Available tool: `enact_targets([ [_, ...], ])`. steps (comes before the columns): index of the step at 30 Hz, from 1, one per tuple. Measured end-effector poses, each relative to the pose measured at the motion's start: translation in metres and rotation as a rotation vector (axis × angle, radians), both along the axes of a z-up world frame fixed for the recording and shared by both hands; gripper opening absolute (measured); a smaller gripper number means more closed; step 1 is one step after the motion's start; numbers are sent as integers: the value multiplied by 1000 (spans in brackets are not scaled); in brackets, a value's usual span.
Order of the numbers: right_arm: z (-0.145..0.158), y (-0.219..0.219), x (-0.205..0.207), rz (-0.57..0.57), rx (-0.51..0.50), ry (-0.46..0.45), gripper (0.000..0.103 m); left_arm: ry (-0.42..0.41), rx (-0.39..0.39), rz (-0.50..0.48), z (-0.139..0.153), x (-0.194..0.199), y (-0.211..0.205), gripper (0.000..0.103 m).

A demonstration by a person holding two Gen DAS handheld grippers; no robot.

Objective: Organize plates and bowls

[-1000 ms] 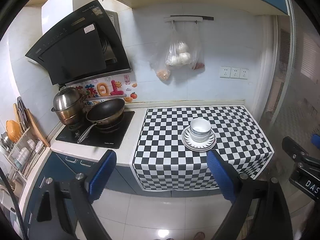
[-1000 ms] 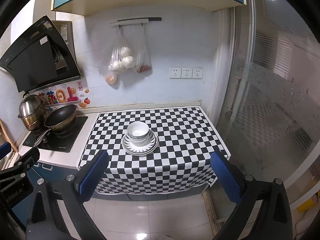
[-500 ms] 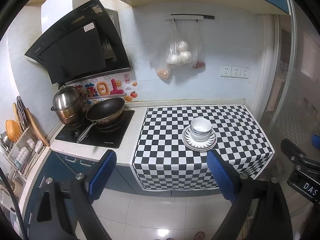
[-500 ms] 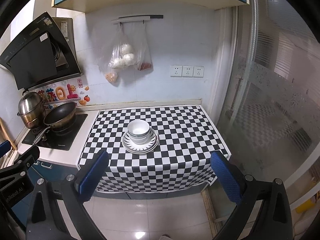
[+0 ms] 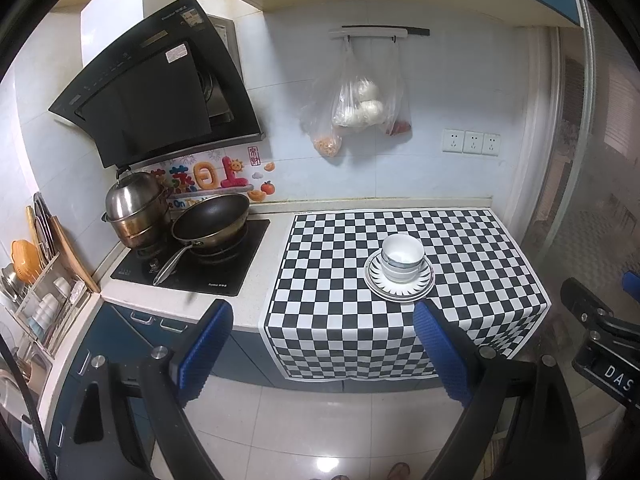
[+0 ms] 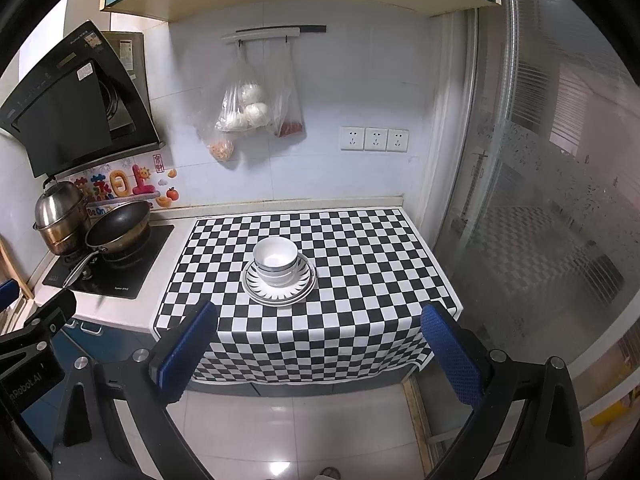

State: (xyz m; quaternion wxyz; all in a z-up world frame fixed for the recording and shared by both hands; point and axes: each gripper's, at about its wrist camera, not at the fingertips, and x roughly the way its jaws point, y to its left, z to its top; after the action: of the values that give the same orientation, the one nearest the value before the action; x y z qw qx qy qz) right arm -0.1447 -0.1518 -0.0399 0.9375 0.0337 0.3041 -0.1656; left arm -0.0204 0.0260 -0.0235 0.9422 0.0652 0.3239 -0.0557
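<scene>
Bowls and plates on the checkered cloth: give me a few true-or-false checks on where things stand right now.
1. The bowls sit stacked on the plates. True.
2. The left gripper is shut on a bowl. False: it is open and empty, short of the counter.
3. The frying pan lies on the checkered cloth. False: it is on the stove.
4. The right gripper is open. True.
</scene>
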Motion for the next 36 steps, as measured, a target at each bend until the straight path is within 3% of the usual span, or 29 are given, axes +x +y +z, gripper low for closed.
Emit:
enact_targets([
  [36,0,-2,11,7,-2,4,103,-10,-4,7,5,9,-5,92],
])
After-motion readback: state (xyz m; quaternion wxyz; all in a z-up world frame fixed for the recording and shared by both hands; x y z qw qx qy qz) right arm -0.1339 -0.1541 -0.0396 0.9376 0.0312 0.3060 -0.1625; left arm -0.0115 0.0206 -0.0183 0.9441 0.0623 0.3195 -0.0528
